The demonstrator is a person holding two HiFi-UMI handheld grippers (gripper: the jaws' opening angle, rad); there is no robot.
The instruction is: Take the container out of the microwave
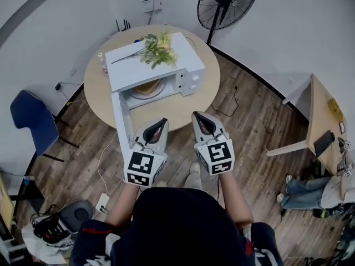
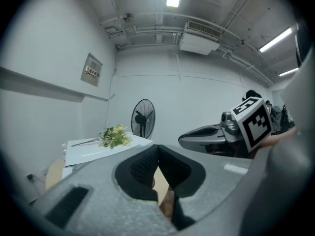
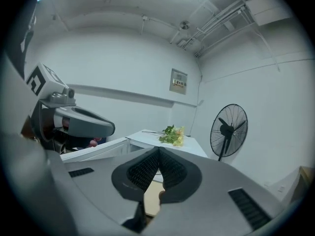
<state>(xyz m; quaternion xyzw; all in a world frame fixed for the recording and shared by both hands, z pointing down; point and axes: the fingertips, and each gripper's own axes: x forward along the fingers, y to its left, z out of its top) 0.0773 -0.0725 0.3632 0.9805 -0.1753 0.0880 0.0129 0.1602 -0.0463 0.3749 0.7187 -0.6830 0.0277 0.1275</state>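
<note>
A white microwave (image 1: 188,71) stands on a round wooden table (image 1: 183,107), its door (image 1: 121,121) swung open to the left. Inside it sits a brownish container (image 1: 147,87) on the turntable plate. Both grippers hover side by side at the table's near edge, pointing at the microwave. My left gripper (image 1: 162,121) is in front of the open door, shut and empty; its pads meet in the left gripper view (image 2: 157,154). My right gripper (image 1: 196,114) is level with it, to the right, and its jaws are shut on nothing (image 3: 158,154). Neither touches the container.
A bunch of flowers (image 1: 157,49) lies on top of the microwave. A standing fan (image 1: 226,4) is behind the table, a blue chair (image 1: 30,121) to the left, a wooden desk (image 1: 324,126) to the right. A power strip (image 1: 102,202) and cables lie on the floor.
</note>
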